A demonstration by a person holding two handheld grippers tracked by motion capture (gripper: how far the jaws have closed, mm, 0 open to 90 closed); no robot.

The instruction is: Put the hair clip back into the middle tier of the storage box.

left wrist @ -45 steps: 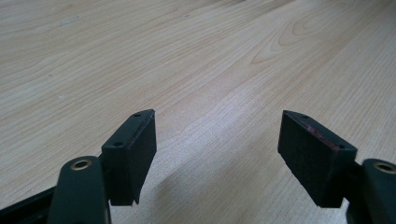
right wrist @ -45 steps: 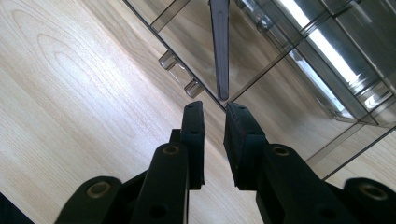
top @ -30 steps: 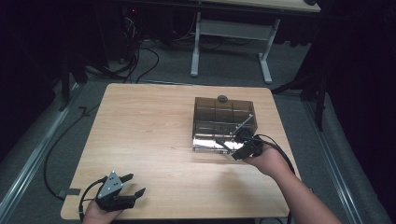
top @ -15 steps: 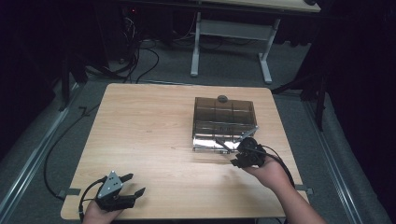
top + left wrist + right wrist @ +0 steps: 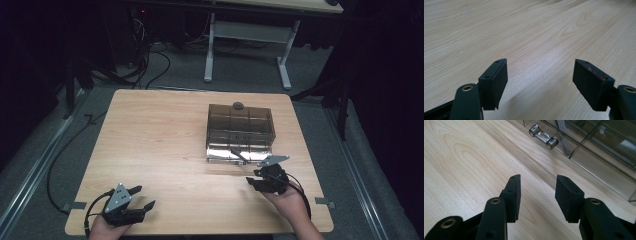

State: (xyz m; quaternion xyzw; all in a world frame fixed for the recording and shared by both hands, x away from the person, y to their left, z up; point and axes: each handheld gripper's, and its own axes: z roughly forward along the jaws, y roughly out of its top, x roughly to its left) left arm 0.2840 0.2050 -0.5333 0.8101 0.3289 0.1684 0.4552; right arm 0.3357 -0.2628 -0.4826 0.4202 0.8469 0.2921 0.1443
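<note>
One smoky transparent box (image 5: pixel 241 131) sits right of centre on the wooden surface (image 5: pixel 155 140), toward the far edge, its metal handle (image 5: pixel 543 136) on the near face, with wide bare wood to its left. Two claws are out: the right claw (image 5: pixel 257 181) hangs just in front of the box, jaws just opened with nothing between them. The left claw (image 5: pixel 141 198) rests at the near left edge, released and well apart from the box.

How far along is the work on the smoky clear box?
Done: nothing I can confirm. In hand: right tool, jaws just opened and empty, sits short of the smoky clear plastic box's metal handle; left tool rests open. Left: any work at that handle.
</note>
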